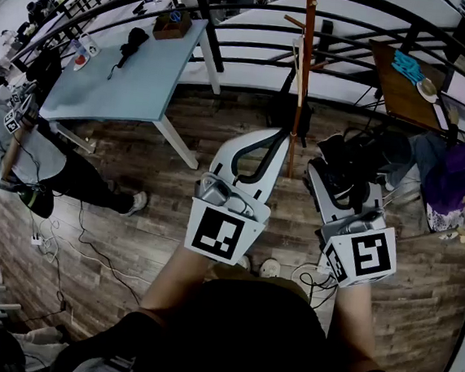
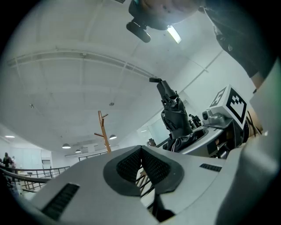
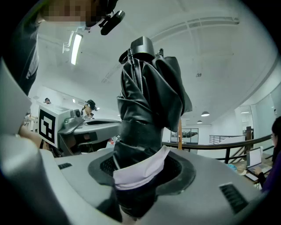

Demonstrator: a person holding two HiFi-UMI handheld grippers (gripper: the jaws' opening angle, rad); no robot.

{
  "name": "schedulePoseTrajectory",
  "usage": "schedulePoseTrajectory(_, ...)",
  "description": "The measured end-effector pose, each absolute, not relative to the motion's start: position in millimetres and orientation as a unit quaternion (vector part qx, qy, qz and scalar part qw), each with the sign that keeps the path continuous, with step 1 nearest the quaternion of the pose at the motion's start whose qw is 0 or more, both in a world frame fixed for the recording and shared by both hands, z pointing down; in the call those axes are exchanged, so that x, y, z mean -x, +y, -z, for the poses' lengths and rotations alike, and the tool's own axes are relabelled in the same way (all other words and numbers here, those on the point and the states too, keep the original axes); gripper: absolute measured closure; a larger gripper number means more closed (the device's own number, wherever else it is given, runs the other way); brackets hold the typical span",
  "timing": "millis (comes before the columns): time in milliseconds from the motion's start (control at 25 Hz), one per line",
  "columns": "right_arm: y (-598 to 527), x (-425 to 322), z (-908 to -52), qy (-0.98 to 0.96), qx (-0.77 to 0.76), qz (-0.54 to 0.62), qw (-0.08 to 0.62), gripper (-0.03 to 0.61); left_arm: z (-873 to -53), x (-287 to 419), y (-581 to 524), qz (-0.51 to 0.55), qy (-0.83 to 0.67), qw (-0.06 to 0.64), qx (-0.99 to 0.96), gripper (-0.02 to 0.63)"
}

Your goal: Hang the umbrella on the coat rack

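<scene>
A folded black umbrella (image 3: pixel 149 96) with a white band stands upright between the jaws of my right gripper (image 3: pixel 140 172), which is shut on its lower part. In the head view that umbrella (image 1: pixel 351 158) is a dark bundle ahead of the right gripper (image 1: pixel 322 175). The wooden coat rack (image 1: pixel 303 73) rises just beyond both grippers, slightly left of the umbrella; its pole (image 3: pixel 179 134) shows behind the umbrella. My left gripper (image 2: pixel 141 163) is shut with nothing in it, and sits to the left of the right one (image 1: pixel 276 140). From it I see the rack (image 2: pixel 104 132) and the held umbrella (image 2: pixel 175 116).
A light blue table (image 1: pixel 136 78) at the back left carries another black umbrella (image 1: pixel 133 42) and a small box (image 1: pixel 173 26). A black railing (image 1: pixel 231 26) runs behind the rack. A brown desk (image 1: pixel 399 89) is at the right. People sit at the left (image 1: pixel 23 153) and right (image 1: pixel 463 175).
</scene>
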State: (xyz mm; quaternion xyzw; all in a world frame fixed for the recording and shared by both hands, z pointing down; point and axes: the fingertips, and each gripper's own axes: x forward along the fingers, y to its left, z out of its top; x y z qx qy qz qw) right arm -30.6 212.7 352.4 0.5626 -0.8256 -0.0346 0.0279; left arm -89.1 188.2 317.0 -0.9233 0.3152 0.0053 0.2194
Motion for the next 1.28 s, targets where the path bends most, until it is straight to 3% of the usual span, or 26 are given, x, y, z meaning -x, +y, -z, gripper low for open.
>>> schedulePoseTrajectory(1280, 183, 68, -368, -0.809, -0.587, 0.016, 0.033, 0.353, -320, 133, 155, -0.02, 0.296, 0.215, 0.93, 0.601)
